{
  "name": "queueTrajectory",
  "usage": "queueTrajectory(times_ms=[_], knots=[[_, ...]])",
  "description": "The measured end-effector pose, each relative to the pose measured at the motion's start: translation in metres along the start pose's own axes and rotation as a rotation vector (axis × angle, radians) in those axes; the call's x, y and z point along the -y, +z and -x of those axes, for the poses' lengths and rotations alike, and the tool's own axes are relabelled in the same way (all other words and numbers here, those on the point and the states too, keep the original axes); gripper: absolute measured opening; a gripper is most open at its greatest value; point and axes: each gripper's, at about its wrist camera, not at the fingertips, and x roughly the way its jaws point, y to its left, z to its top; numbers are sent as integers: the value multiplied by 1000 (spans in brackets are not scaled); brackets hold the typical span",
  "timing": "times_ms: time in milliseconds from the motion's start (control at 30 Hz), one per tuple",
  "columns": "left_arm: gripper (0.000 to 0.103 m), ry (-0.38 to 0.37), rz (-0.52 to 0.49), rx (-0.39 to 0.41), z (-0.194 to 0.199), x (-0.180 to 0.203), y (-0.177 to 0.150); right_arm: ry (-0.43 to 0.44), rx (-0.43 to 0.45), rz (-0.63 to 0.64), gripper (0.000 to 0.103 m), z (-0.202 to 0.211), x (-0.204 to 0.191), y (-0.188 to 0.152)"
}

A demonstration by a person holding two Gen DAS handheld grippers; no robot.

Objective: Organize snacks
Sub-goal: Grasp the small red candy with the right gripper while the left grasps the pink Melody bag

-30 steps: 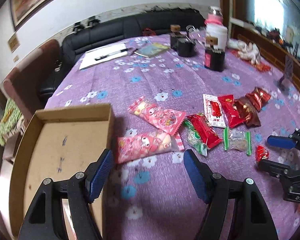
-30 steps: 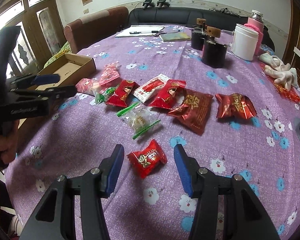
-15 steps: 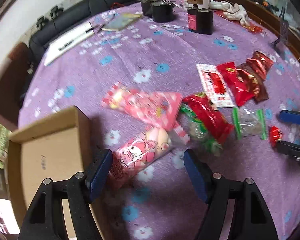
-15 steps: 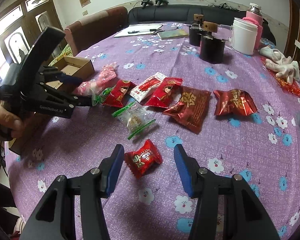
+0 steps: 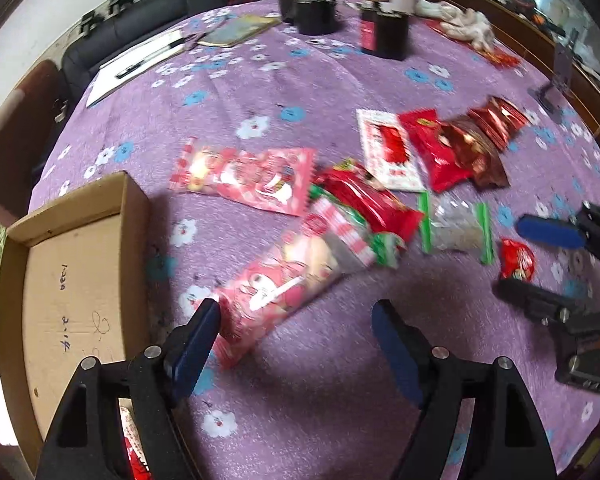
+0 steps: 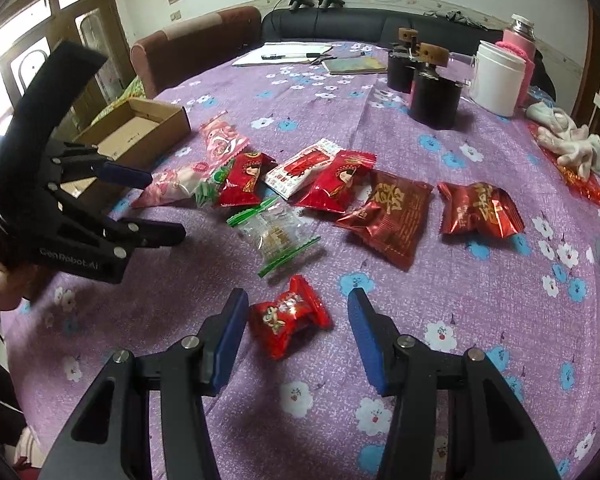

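My left gripper [image 5: 296,332] gapes over one pink packet [image 5: 276,284] beside the cardboard box [image 5: 76,280]; right gripper [image 6: 294,330] spread around one red candy [image 6: 290,316]. Two pink packets total.

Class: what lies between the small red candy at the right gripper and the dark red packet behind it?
Only bare purple tablecloth between small red candy and dark red packet, seen in the right wrist view.

Left gripper [image 5: 296,332] low over table, jaws wide apart. Right gripper [image 6: 296,328] likewise low, jaws spread, nothing clamped.
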Motion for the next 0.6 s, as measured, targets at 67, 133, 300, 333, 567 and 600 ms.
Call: queueTrajectory(times_ms=[67,133,300,333,567,600], knots=[[81,5,9,31,3,-4,3,-15,-6,11,50,-2,-2,1],[81,-5,6,53,5,-7,6,-20,-12,19,50,-4,-3,2],[81,-3,-60,11,-5,1,10,-29,-17,33,50,-8,-6,2],[81,-6,-68,16,-7,3,10,-28,-16,31,50,-8,-6,2],[73,-33,-17,23,-6,0,6,-24,-7,21,37,-7,-3,3],[63,-33,-4,27,-4,-1,5,-16,-6,13,33,-7,-1,3]])
